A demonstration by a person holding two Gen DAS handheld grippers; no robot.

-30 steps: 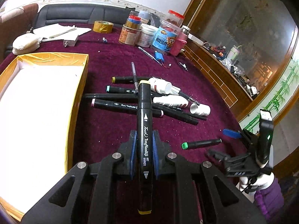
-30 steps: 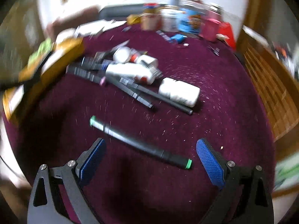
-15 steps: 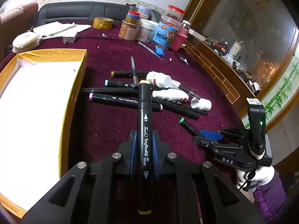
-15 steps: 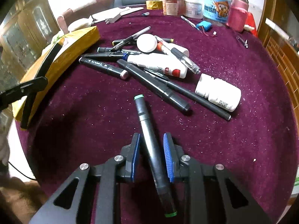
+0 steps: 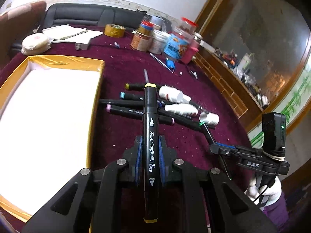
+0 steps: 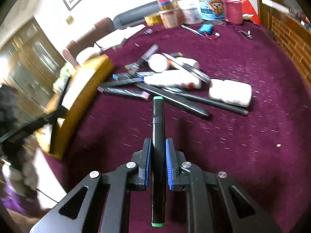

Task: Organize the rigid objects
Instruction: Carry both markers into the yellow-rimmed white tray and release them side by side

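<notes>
My left gripper (image 5: 149,147) is shut on a black yellow-capped marker (image 5: 150,120), held above the maroon table. My right gripper (image 6: 157,151) is shut on a black green-capped marker (image 6: 158,120) and holds it off the cloth; it also shows in the left wrist view (image 5: 221,149) at the right. A pile of black markers (image 5: 124,104) and white bottles (image 5: 180,108) lies mid-table. The pile also shows in the right wrist view (image 6: 175,95). A gold-rimmed box with a white inside (image 5: 97,89) stands at the left.
Jars and tins (image 5: 161,38), a tape roll (image 5: 114,30), papers (image 5: 68,33) and a blue item (image 5: 170,64) sit at the table's far side. A white bottle (image 6: 230,93) lies right of the pile. A wooden ledge (image 5: 223,81) borders the table on the right.
My right gripper closed on the green-capped marker, lifted it off the cloth and swung left toward the box. My left gripper kept hold of its yellow-capped marker and shifted slightly.
</notes>
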